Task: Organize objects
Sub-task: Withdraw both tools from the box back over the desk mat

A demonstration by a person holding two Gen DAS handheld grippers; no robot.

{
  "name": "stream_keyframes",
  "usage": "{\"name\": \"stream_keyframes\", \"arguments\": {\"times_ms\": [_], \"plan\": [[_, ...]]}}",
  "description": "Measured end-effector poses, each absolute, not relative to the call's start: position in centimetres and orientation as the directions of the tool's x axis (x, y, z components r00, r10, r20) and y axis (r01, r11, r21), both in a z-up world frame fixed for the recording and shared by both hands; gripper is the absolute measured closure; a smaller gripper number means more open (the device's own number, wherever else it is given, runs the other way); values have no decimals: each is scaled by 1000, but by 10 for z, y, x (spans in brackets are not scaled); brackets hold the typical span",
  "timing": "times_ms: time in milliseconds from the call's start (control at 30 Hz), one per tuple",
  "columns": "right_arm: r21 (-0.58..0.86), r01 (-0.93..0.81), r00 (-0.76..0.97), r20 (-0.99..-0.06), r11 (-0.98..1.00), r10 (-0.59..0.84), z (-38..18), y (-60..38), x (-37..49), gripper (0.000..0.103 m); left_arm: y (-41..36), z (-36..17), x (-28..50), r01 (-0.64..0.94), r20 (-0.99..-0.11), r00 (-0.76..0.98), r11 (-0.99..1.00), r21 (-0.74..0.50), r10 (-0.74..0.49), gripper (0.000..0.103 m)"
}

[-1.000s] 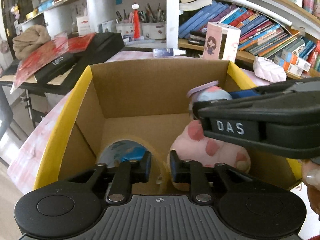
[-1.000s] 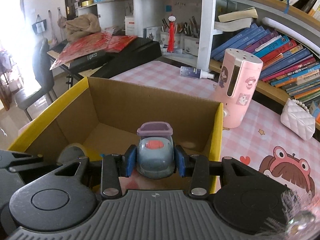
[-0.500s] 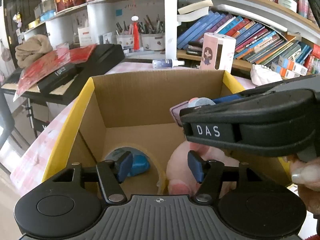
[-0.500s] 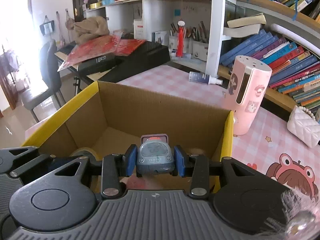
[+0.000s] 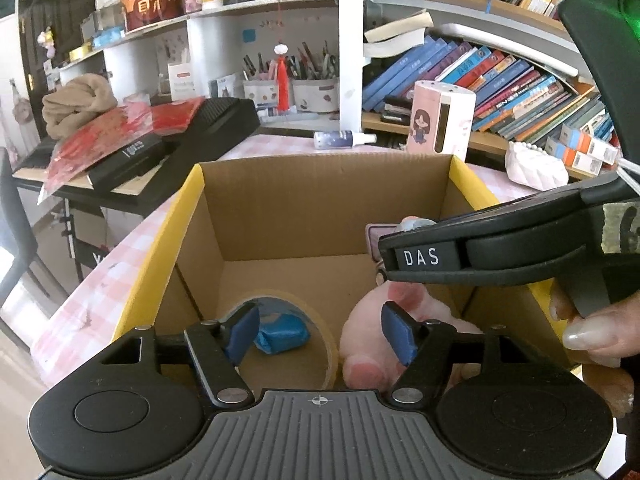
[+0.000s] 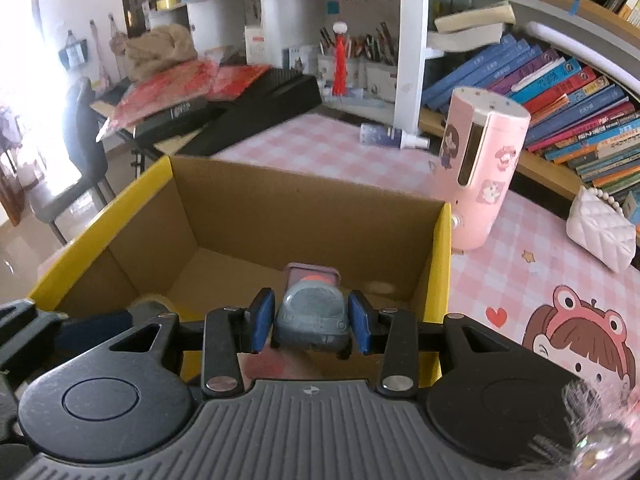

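An open cardboard box (image 5: 320, 208) with yellow edges stands on the pink checked table. Inside lie a roll of tape (image 5: 320, 322), a blue wrapped item (image 5: 282, 336) within the roll, and a pink spotted plush (image 5: 372, 344). My left gripper (image 5: 320, 334) hangs above them, its jaws opening, with nothing pressed between the blue pads. My right gripper (image 6: 308, 322) is shut on a grey-blue toy car (image 6: 310, 318) with a purple top, held over the box (image 6: 312, 216). In the left wrist view the right gripper's black body crosses the box's right side and hides most of the car.
A pink cylindrical dispenser (image 6: 484, 172) stands beyond the box's right corner, a white quilted purse (image 6: 600, 232) farther right, a small spray bottle (image 6: 390, 138) lying behind. Bookshelves line the back. A black keyboard (image 5: 172, 148) with red papers sits at the left, beside a chair.
My left gripper's jaws have spread from nearly shut to wide apart above the tape roll and plush. The right gripper keeps its hold on the toy car and has barely shifted.
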State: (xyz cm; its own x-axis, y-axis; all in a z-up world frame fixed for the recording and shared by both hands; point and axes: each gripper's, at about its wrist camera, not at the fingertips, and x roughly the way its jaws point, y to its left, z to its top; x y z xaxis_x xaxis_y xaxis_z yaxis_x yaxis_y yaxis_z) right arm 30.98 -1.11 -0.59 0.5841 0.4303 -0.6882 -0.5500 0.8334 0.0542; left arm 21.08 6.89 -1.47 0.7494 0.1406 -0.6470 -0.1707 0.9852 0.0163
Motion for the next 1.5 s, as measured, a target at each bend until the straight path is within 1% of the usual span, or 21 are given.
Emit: {"name": "stream_keyframes", "arguments": {"times_ms": [200,233,300,367,733,900,1000,1167,1500], "plan": [[39,-538,598,-686,842,415,-6,-16,303,64,68,-9,201,-173,-625,768,985,11,142,33],[31,-533,604,-685,846,406,-5,-17,301,63,68,-8,198,-173,-619,773,985,5,139,32],[25,-531,613,-679,847,404,-4,-20,296,63,69,-5,191,-172,-600,790,985,-18,127,27],[12,-526,630,-666,850,399,-2,-24,288,60,69,-1,186,-173,-584,802,984,-29,124,26],[14,-449,731,-570,894,376,20,-50,238,58,72,12,146,-183,-532,836,982,-38,135,24],[24,-393,765,-547,919,341,25,-67,211,56,76,16,124,-197,-517,843,979,-44,146,21],[24,-366,774,-548,930,318,24,-75,195,55,78,16,112,-200,-520,841,979,-42,149,21],[10,-330,769,-578,944,275,13,-81,164,51,79,13,85,-202,-535,831,979,-30,155,20],[-21,-357,745,-610,934,271,0,-72,99,49,84,5,33,-223,-577,800,975,-28,166,20]]}}
